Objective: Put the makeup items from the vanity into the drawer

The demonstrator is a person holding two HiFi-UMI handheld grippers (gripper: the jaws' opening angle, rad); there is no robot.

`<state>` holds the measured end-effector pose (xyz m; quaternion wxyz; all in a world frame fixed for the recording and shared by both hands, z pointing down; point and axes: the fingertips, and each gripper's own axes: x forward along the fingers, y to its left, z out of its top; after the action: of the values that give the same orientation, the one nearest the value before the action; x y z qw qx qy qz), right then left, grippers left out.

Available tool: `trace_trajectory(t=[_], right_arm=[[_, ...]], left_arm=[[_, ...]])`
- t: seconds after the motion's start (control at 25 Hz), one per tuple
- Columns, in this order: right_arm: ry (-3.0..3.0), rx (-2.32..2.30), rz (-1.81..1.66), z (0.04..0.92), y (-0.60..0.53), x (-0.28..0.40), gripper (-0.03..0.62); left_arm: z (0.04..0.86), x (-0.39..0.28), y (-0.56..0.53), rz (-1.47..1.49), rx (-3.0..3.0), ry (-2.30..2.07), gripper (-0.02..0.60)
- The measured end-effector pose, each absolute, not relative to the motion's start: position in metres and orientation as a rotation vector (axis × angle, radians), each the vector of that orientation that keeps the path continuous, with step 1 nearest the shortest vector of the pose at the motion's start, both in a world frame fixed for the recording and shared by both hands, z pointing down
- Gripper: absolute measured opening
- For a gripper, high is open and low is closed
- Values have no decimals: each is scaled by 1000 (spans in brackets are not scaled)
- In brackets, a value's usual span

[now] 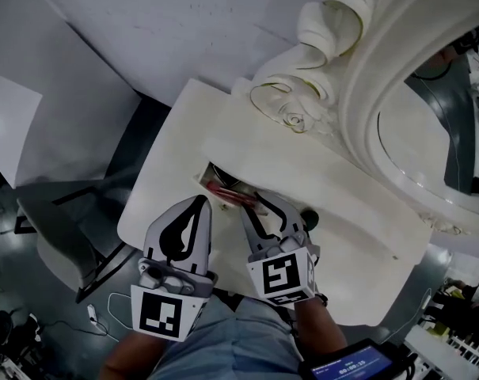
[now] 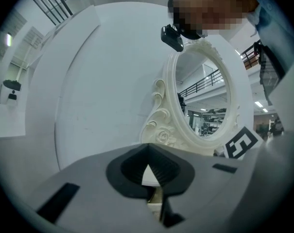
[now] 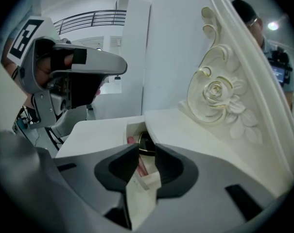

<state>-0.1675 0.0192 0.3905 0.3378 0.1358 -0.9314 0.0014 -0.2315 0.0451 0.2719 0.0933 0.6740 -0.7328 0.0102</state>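
The cream vanity (image 1: 176,141) has its drawer (image 1: 210,172) pulled partly out. Inside lie reddish-pink makeup items (image 1: 227,190), seen in the right gripper view as a pink stick (image 3: 131,141) beside a black round piece (image 3: 146,142). My right gripper (image 1: 259,208) hovers just over the drawer's opening, open, with nothing between its jaws (image 3: 147,149). My left gripper (image 1: 199,204) stands beside it at the vanity's front edge. It is shut and empty (image 2: 147,152). A small dark round thing (image 1: 311,218) sits on the vanity top by the right gripper.
An ornate oval mirror (image 1: 429,133) with carved scrolls and a rose (image 3: 217,91) rises at the vanity's back right. White panels (image 1: 9,125) stand to the left. A grey chair (image 1: 57,228) and cables lie on the floor at left.
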Motion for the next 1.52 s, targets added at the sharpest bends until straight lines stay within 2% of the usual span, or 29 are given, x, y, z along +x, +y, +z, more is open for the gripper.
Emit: trace_trajectory(t=[0.52,0.68,0.96,1.2,1.36,1.52], right_arm=[[-2338,722,166,407,7,-40,100],[-2285,795,293,430,-1,-5,127],[-2247,777,437,465,-10,0,170],[-2220,743,500,485,-16,-5,175],[-2217,697,505,485,-15,-9,141],[-2244,690,496,476,-10,-14,61]], left_arm=[[277,-122,21,93,2261,-1909,0],[281,-97,15,111,2294,-1855,0],[294,-95,1,171,2272,-1829,0],[303,-105,-11,207,2240,-1841,0],[303,-108,-15,195,2227,-1851,0],[300,-108,-14,184,2230,-1860,0]])
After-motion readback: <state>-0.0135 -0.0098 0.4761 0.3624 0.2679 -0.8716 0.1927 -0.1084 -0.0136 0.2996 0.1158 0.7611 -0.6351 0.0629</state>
